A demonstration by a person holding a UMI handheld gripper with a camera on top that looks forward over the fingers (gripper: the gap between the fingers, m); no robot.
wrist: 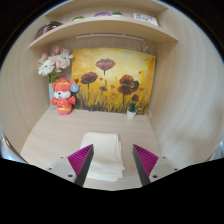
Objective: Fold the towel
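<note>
Claw: the claw [112, 160] is spread wide and holds nothing; its two pink pads face each other across a broad gap, poised above the table.
Towel: the white towel [102, 157] lies flat on the table between the fingers and just ahead of them, running toward 12 o'clock; it already looks like a squarish stack, though I cannot tell how many layers it has.
Table: the pale wooden table [45, 135] is bare around the towel from 9 o'clock to 3 o'clock.
Backdrop: at 12 o'clock, beyond the towel, a poppy painting [112, 78] leans on the wall; at 10 o'clock a small red-and-white figurine [64, 97] stands before a vase of flowers [52, 65]; a tiny potted plant [131, 108] sits at 1 o'clock; a shelf [100, 28] runs above.
Step in hand: approach for a grasp, I judge.
How to do it well: lower onto one free edge or corner, pinch only the top layer, lift slightly, then carry it across so the edges align; keep the drag gentle so the cloth does not bunch.
</note>
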